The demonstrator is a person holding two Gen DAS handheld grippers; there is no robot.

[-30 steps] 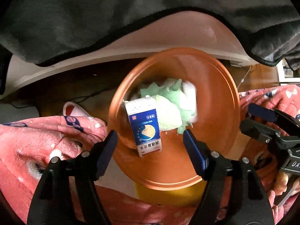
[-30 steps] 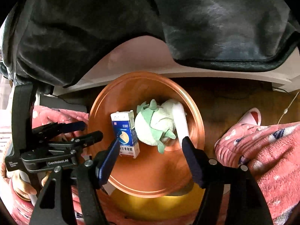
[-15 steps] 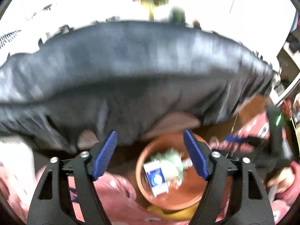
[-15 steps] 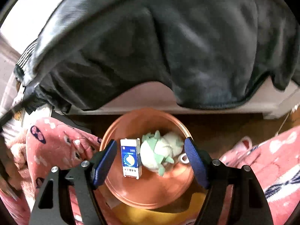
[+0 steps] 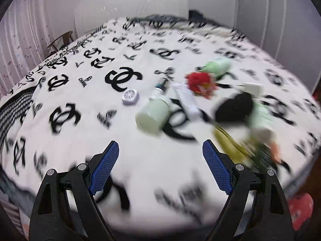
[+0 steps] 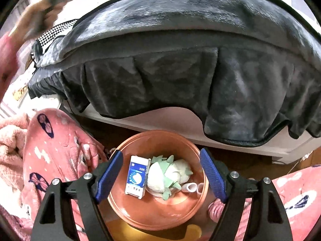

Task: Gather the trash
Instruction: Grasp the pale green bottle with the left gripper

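Observation:
In the left wrist view my left gripper (image 5: pixel 160 160) hangs over a bed with a white, black-logo cover (image 5: pixel 80 104), its jaws opening with nothing between them. Ahead lie a pale green bottle (image 5: pixel 153 115), a white round lid (image 5: pixel 130 96), a red crumpled wrapper (image 5: pixel 199 82), a black lump (image 5: pixel 234 108) and a blurred yellow-green packet (image 5: pixel 236 144). In the right wrist view my right gripper (image 6: pixel 161 175) is above an orange bin (image 6: pixel 152 210), its jaws opening and empty. In the bin lie a blue-white carton (image 6: pixel 136 177), a green-white wad (image 6: pixel 166 175) and a small white tube (image 6: pixel 189 187).
A dark grey blanket (image 6: pixel 180 60) hangs over the bed's edge above the bin. A person's pink patterned trouser legs (image 6: pixel 54 150) flank the bin on both sides. A blurred hand with the other gripper (image 6: pixel 40 16) shows at the upper left. A wooden chair (image 5: pixel 60 40) stands beyond the bed.
The left gripper rose from the bin and swung up over the bed top, its jaws wider. The right gripper lifted a little above the bin and opened wider.

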